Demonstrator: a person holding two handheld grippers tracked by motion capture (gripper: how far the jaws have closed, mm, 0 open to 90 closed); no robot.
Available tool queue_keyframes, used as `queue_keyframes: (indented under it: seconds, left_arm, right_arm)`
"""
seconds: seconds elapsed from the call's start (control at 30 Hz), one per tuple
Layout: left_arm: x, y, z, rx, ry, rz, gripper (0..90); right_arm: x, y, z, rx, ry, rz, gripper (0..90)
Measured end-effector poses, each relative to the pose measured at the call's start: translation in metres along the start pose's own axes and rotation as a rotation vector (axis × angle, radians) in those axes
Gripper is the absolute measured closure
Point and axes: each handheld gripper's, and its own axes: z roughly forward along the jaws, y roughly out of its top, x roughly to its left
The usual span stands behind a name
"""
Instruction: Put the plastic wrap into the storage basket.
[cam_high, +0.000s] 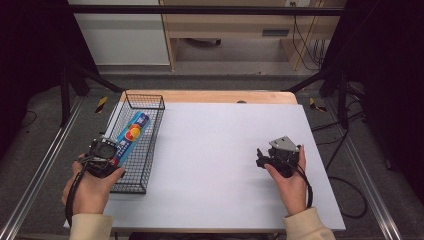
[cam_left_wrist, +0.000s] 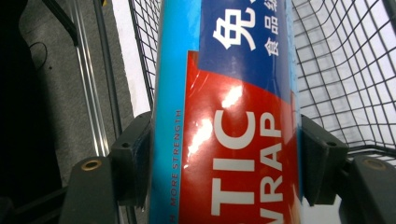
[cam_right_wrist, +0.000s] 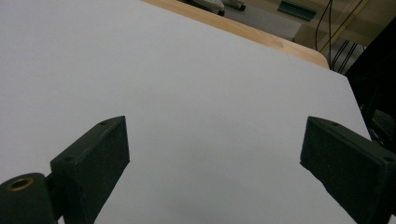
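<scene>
A long blue and red plastic wrap box (cam_high: 131, 134) lies tilted in the black wire basket (cam_high: 151, 141) at the table's left side. My left gripper (cam_high: 105, 152) is shut on the box's near end, over the basket's near left corner. In the left gripper view the box (cam_left_wrist: 233, 116) runs up between the two jaws, and both pads press its sides; the left gripper's (cam_left_wrist: 226, 154) mid point sits on the box. My right gripper (cam_high: 262, 159) rests low over the white table surface (cam_high: 225, 150), open, with nothing between its jaws (cam_right_wrist: 215, 154).
The basket's mesh (cam_left_wrist: 345, 70) rises to the right of the box. A wooden table edge (cam_right_wrist: 261, 37) runs along the far side. Black frame posts (cam_high: 65, 95) stand at both back corners, and cables (cam_high: 345, 195) lie on the floor to the right.
</scene>
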Motion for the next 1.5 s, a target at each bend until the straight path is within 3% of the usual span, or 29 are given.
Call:
queue_keyframes:
  seconds: [0.13, 0.27, 0.87, 1.33, 1.37, 1.47, 1.5]
  left_arm:
    - [-0.003, 0.003, 0.002, 0.029, 0.018, 0.021, 31.7]
    - [-0.001, 0.005, 0.006, 0.047, 0.002, 0.024, 31.7]
    - [-0.003, 0.020, 0.017, 0.175, 0.001, 0.103, 31.6]
    - [-0.004, 0.021, 0.017, 0.167, -0.002, 0.100, 31.1]
    - [-0.003, 0.020, 0.015, 0.140, 0.009, 0.088, 28.5]
    - [-0.002, 0.019, 0.011, 0.118, 0.013, 0.080, 24.5]
    - [-0.002, 0.018, 0.005, 0.084, 0.016, 0.070, 21.9]
  right_arm:
    - [0.001, 0.000, 0.001, 0.002, 0.004, -0.009, 8.6]
    - [0.003, 0.000, 0.001, 0.004, 0.009, -0.017, 8.5]
    - [0.003, -0.001, 0.003, 0.015, 0.016, -0.021, 8.7]
    - [0.003, -0.002, 0.003, 0.022, 0.023, -0.011, 8.5]
    - [0.002, -0.002, 0.003, 0.022, 0.023, -0.011, 8.4]
    - [0.002, -0.002, 0.003, 0.021, 0.023, -0.015, 8.3]
    - [0.002, -0.002, 0.003, 0.021, 0.023, -0.017, 8.2]
